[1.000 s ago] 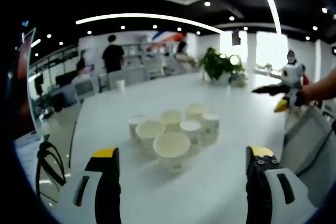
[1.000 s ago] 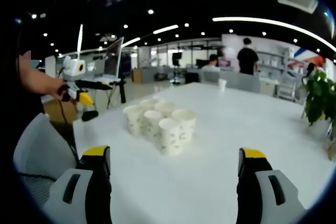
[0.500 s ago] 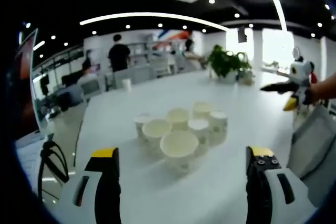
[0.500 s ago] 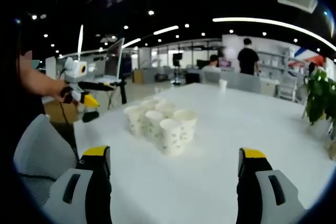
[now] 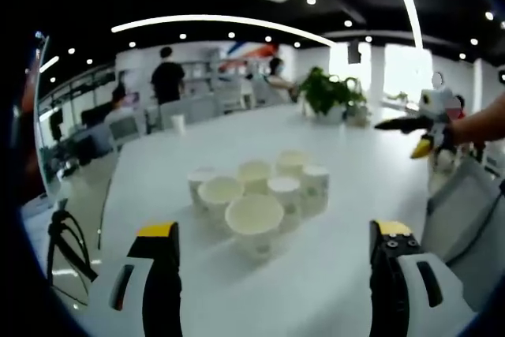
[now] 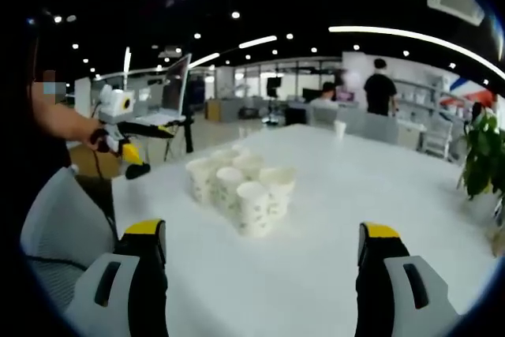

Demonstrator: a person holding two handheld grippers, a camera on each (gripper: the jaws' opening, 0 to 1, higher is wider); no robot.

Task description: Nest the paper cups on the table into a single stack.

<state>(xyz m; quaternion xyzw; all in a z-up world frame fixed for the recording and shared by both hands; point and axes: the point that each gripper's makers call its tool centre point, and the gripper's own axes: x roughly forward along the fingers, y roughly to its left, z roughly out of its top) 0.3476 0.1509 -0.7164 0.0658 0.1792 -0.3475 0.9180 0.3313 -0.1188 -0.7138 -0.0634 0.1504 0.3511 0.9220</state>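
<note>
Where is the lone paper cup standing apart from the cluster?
In the left gripper view the lone cup stands far back on the white table, left of the potted plant, beyond the cup cluster.

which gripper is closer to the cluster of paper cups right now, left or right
Left, though only slightly by the look of it. The left gripper faces the paper cups with its open jaws just short of the nearest cup. The right gripper is open too, with more bare table before the cluster.

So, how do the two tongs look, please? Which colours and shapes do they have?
In the left gripper view, the left tongs have two thick jaws, white with black inner faces, dark oval slots and yellow caps on the tips. In the right gripper view, the right tongs look the same: white and black jaws with yellow tips.
</note>
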